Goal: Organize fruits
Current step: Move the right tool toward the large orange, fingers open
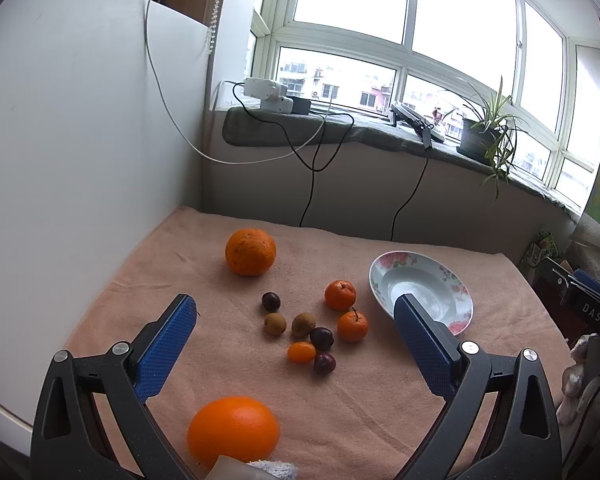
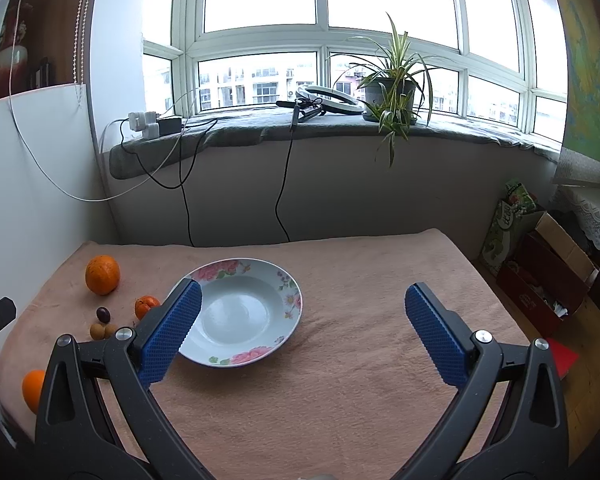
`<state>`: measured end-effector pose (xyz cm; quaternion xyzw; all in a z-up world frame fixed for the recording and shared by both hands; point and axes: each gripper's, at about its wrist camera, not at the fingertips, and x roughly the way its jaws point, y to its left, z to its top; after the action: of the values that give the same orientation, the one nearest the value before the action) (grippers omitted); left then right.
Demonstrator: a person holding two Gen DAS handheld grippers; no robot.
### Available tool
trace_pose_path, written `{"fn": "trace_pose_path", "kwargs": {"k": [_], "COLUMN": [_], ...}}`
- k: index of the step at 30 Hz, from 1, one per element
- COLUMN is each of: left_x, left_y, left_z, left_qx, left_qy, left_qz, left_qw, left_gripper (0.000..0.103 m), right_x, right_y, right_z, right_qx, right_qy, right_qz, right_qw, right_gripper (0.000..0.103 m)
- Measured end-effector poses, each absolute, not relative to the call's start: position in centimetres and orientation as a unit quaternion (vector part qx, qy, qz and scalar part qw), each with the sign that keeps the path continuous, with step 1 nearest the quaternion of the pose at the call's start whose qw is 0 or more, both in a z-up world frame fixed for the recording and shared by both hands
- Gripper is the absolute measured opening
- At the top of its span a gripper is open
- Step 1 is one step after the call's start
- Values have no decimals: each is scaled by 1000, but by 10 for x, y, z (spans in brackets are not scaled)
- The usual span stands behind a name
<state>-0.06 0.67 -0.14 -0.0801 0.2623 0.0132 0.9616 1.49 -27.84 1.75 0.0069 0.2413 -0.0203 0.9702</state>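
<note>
An empty floral plate (image 1: pixel 384 272) (image 2: pixel 240 308) lies on the peach towel. Left of it is a cluster of small fruit: two mandarins (image 1: pixel 341 295), a kumquat (image 1: pixel 301 352), dark plums (image 1: pixel 321 338) and brown longans (image 1: pixel 275 323). A large orange (image 1: pixel 250 252) (image 2: pixel 103 274) sits at the back and another orange (image 1: pixel 233 430) (image 2: pixel 33 389) lies close below my left gripper. My left gripper (image 1: pixel 296 314) is open and empty above the cluster. My right gripper (image 2: pixel 302 300) is open and empty above the plate's right side.
The towel (image 2: pixel 340 380) covers the table. A white panel (image 1: pixel 80 140) stands along the left. Behind are a windowsill with cables (image 2: pixel 284 184), a potted plant (image 2: pixel 392 96) and chargers. Boxes and bags (image 2: pixel 540 272) stand on the floor at right.
</note>
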Motion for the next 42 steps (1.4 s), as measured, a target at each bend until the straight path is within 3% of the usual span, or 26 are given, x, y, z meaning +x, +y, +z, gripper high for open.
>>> {"fn": "trace_pose_path", "kwargs": {"k": [21, 42], "left_x": [-15, -54], "left_y": [34, 77], "left_z": [-13, -44], "left_qx": [-105, -166], "left_qy": [272, 308], "left_qz": [38, 60], "left_qw": [956, 935], "left_gripper": [99, 99], "right_x": [23, 33], "right_y": [-253, -168], "right_z": [3, -22], "right_qx": [4, -29], "right_qy": [274, 330], "right_qz": [37, 228], "right_qw": [961, 916], "right_gripper": [103, 103]}}
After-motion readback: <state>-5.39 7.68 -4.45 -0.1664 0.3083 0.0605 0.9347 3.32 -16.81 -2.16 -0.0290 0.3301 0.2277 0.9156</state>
